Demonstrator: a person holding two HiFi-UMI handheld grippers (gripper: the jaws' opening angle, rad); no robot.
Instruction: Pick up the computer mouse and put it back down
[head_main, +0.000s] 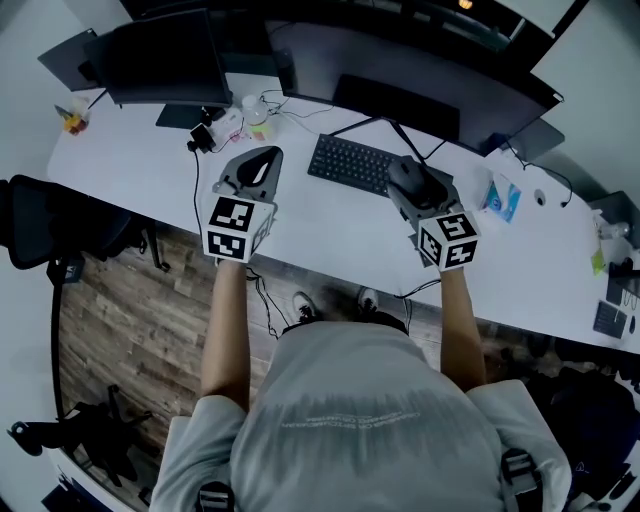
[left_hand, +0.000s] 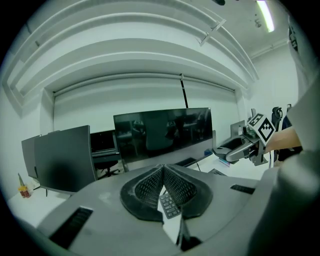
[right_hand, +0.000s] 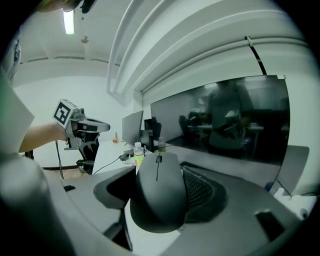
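Note:
A dark grey computer mouse (right_hand: 159, 195) sits clamped between the jaws of my right gripper (right_hand: 160, 192), lifted off the white desk (head_main: 330, 235). In the head view the mouse (head_main: 407, 178) hangs just right of the black keyboard (head_main: 350, 163), with the right gripper (head_main: 418, 190) shut on it. My left gripper (head_main: 258, 172) hovers over the desk left of the keyboard. Its ribbed pads (left_hand: 150, 186) meet at their tips with nothing between them, so the left gripper (left_hand: 163, 172) is shut and empty. The keyboard (left_hand: 170, 205) shows through the small gap below the pads.
A wide monitor (head_main: 400, 70) and a smaller dark screen (head_main: 165, 60) stand at the back of the desk. Bottles (head_main: 257, 118) and cables lie behind the left gripper. A blue packet (head_main: 503, 197) lies at right. A black chair (head_main: 55, 225) stands at the left.

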